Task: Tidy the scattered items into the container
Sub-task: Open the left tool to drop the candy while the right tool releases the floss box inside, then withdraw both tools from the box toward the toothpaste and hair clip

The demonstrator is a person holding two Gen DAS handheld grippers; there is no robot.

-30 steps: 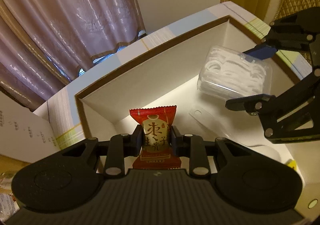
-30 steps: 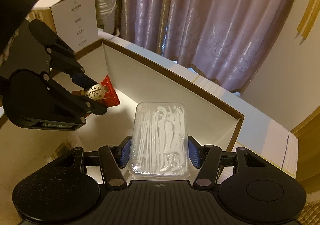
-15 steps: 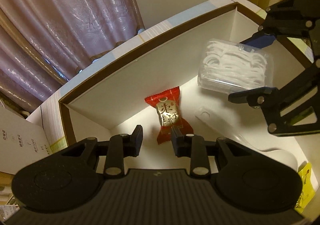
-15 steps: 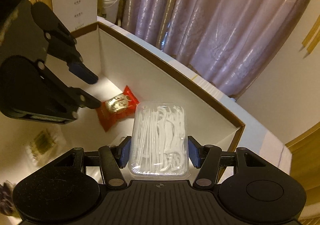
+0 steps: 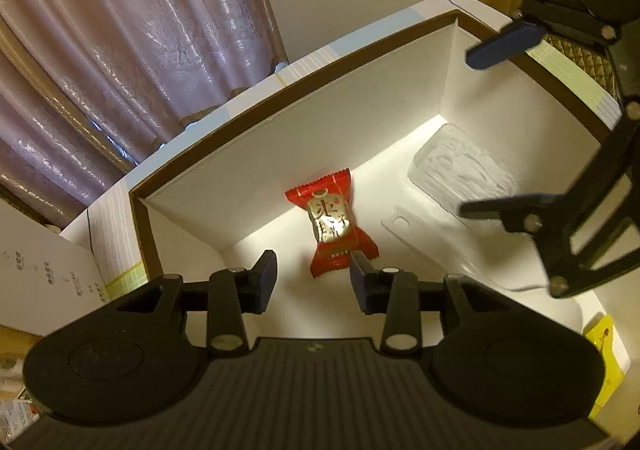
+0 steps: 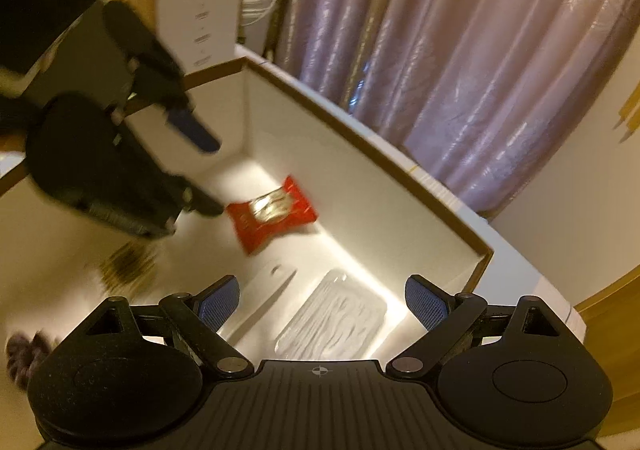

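- Right gripper (image 6: 322, 300) at 6 o'clock, jaws spread wide, nothing between the blue pads (image 6: 425, 307).
- Clear case of floss picks (image 6: 334, 324) lying on the floor of the white box (image 6: 360, 186), just beyond the pads.
- Red snack packet (image 6: 273, 213) near centre, flat on the box floor.
- Left gripper (image 6: 200, 170) at 9 o'clock, blurred, jaws apart, lower finger tip close to the packet.
- Curtain (image 6: 460, 50) at 1 o'clock; white carton (image 6: 200, 6) at 11 o'clock.
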